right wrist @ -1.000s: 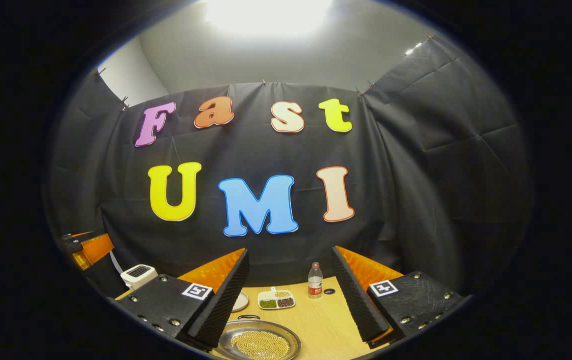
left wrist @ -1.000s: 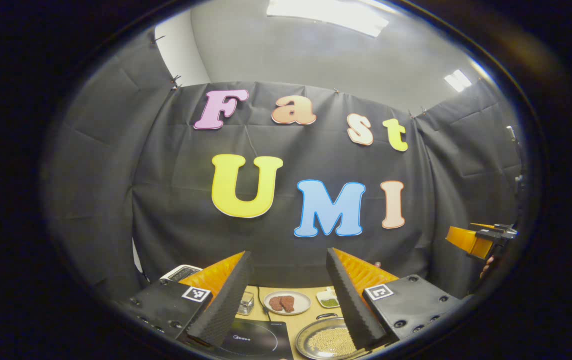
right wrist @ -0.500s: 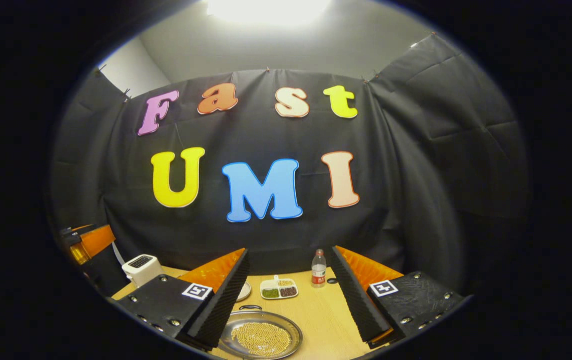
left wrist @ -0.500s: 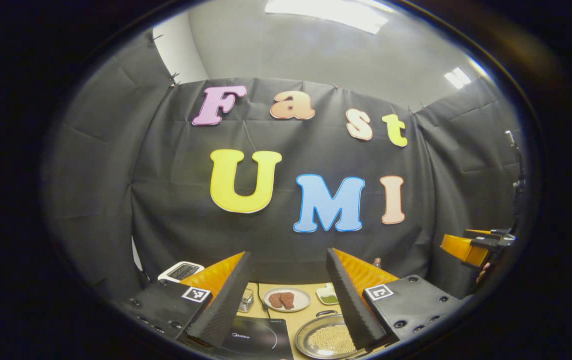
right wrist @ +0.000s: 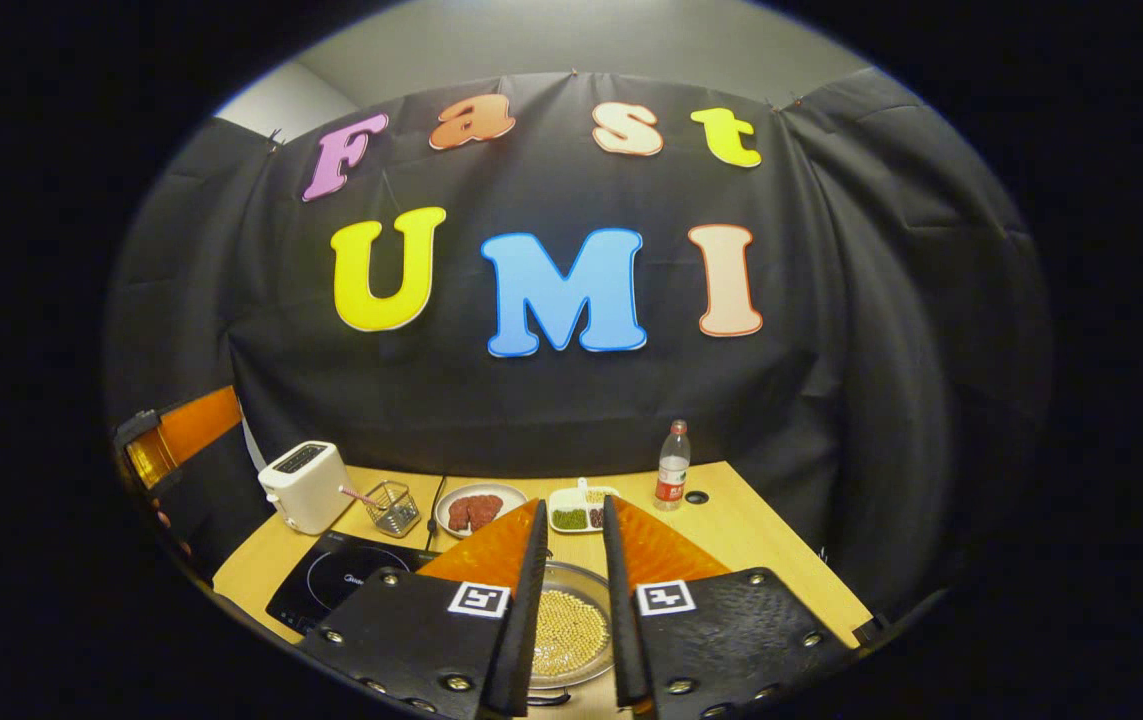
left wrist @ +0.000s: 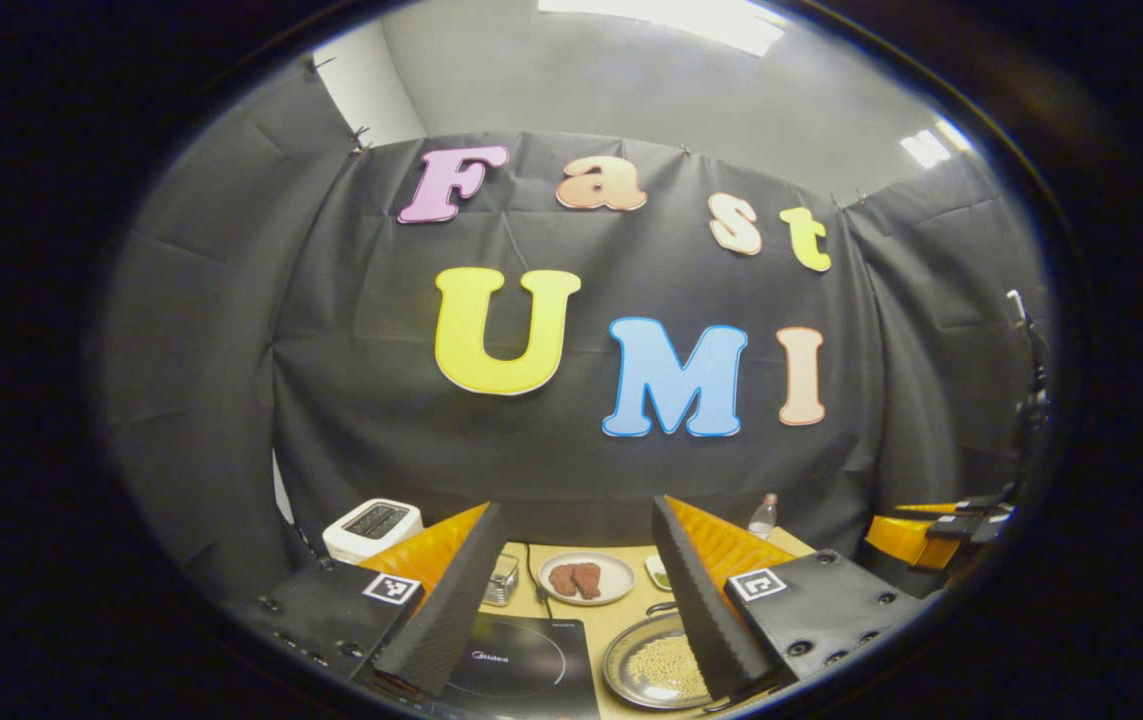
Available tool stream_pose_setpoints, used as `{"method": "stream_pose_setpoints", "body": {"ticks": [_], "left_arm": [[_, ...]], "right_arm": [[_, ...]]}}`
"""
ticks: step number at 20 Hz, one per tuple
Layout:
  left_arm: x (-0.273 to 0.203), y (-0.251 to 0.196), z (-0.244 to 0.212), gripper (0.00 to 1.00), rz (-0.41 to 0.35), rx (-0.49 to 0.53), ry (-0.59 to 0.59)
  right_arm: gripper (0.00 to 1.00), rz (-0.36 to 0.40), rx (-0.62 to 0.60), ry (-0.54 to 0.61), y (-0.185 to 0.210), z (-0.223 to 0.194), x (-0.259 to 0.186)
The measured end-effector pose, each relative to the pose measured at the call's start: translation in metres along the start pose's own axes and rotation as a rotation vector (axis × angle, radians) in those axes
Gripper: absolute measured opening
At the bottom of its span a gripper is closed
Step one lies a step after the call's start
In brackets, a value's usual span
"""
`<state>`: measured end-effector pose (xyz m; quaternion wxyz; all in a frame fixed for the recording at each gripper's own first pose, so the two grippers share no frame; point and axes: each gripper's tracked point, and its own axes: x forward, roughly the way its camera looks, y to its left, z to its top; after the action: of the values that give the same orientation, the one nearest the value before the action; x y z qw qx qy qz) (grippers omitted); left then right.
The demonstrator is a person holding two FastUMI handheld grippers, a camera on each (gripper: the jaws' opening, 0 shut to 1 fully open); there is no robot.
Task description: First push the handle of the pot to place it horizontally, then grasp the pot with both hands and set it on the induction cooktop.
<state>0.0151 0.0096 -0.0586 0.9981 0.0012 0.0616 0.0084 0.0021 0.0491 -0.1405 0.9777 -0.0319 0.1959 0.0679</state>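
Right claw (right wrist: 571, 600) narrowed, dipped | round steel pot (right wrist: 571, 630) | ribbed pads (right wrist: 529, 600)

A wooden table (right wrist: 731, 530) carries the pot (right wrist: 571, 632) of beans just ahead of the right gripper's fingers, the induction cooktop (right wrist: 336, 580) left of it, and farther off a toaster (right wrist: 306, 485), wire basket (right wrist: 393, 507), meat plate (right wrist: 479, 508), divided dish (right wrist: 576, 515) and bottle (right wrist: 672, 478).

Each gripper has orange fingers (left wrist: 431, 548) faced with ribbed black pads (right wrist: 528, 600). Black bases (left wrist: 816, 610) carry silver screws and square black-and-white markers (right wrist: 478, 599).
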Motion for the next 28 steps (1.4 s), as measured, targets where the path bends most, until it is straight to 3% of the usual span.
{"method": "stream_pose_setpoints", "body": {"ticks": [2, 5, 6, 15, 20, 23, 28], "left_arm": [[0.001, 0.004, -0.001, 0.94, 0.006, 0.014, -0.003], [-0.002, 0.008, -0.002, 0.96, 0.017, 0.031, 0.0], [-0.003, 0.009, -0.004, 0.96, 0.02, 0.032, 0.003], [-0.013, 0.022, -0.011, 0.94, 0.062, 0.042, 0.028], [-0.018, 0.017, -0.011, 0.94, 0.06, 0.063, 0.026], [-0.015, 0.014, -0.01, 0.96, 0.05, 0.066, 0.03], [-0.02, 0.018, -0.009, 0.94, 0.056, 0.081, 0.029]], "right_arm": [[0.24, 0.057, 0.007, 0.083, 0.018, -0.022, 0.004], [0.22, 0.148, 0.006, 0.204, 0.041, -0.056, 0.008], [0.03, 0.168, 0.006, 0.238, 0.045, -0.068, 0.011], [0.04, 0.337, 0.076, 0.613, 0.082, -0.174, -0.002], [0.05, 0.355, 0.081, 0.794, 0.087, -0.226, -0.017], [0.04, 0.376, 0.145, 0.889, 0.097, -0.251, -0.024], [0.05, 0.368, 0.219, 0.969, 0.106, -0.279, -0.02]]}}
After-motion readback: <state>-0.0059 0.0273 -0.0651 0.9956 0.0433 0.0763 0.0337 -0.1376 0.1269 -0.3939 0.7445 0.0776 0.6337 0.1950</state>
